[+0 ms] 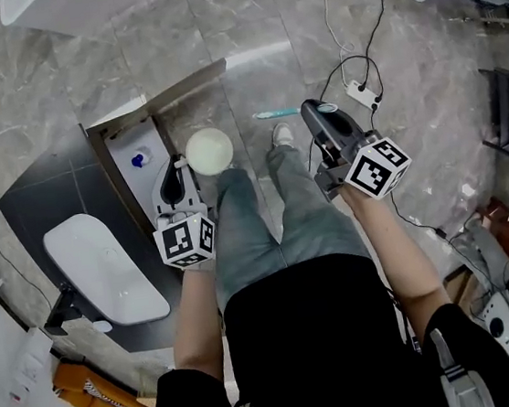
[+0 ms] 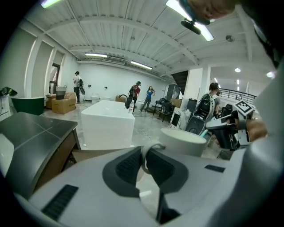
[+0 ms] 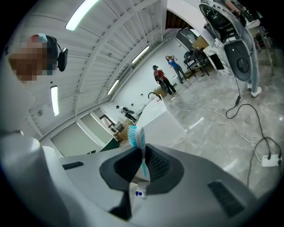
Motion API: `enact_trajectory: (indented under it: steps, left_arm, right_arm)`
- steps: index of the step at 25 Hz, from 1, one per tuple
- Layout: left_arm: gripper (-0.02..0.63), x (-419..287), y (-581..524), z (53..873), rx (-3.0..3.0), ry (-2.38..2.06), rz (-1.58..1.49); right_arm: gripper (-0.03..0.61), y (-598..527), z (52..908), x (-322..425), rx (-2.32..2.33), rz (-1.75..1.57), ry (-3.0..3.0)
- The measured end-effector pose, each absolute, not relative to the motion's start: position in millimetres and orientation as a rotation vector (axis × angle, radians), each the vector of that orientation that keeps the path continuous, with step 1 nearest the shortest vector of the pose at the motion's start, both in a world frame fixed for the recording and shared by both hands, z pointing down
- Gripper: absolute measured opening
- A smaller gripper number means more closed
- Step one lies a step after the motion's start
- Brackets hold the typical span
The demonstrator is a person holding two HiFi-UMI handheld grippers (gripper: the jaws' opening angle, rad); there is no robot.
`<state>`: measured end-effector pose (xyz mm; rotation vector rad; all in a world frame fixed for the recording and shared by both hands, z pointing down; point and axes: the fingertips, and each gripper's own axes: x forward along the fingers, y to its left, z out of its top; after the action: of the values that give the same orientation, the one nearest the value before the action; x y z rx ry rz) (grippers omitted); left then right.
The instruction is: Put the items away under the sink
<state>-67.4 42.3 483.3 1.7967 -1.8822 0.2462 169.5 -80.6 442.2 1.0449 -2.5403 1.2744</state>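
At the left of the head view the white sink (image 1: 105,262) sits in a dark counter. Just right of it the cabinet (image 1: 122,139) stands with its door (image 1: 180,85) swung wide, so the space below can be reached. A small blue thing (image 1: 141,158) already lies inside.

The left gripper (image 1: 181,170) is clenched on the handle (image 2: 152,144) of a white cup (image 1: 208,150). That grip likely keeps the cup upright, mouth up, over the floor just beside the opening.

Further right, the right gripper (image 1: 306,110) pinches a teal toothbrush (image 1: 273,113) along its shaft, bristles pointing ahead, probably so it can be slid in head first. Neither item is in the cabinet yet.
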Motion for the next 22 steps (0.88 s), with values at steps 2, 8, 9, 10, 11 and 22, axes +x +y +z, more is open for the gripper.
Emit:
enact_trajectory:
  steps: [2,8,9,10,11,22]
  left_arm:
    - [0.049,-70,51,501,1.772,-1.892,0.258]
    - [0.051,-83,78,554,1.658,-1.941,0.279]
    - [0.051,-86,82,564,1.637,-1.952,0.275]
    - [0.051,-89,86,574,1.616,-1.963,0.270]
    - [0.052,-92,90,583,1.594,-1.974,0.265]
    - [0.055,-140,144,695,1.259,-2.141,0.234]
  right_arm:
    - [0.043,-75,460,160,1.000,1.278,-2.532]
    - [0.043,-57,511,131,0.847,1.291,-2.502]
    - [0.043,-55,519,126,0.833,1.290,-2.500]
    - [0.043,-53,527,121,0.820,1.289,-2.499]
    - [0.043,-51,534,117,0.809,1.290,-2.497]
    - [0.043,-33,613,72,0.661,1.245,-2.496]
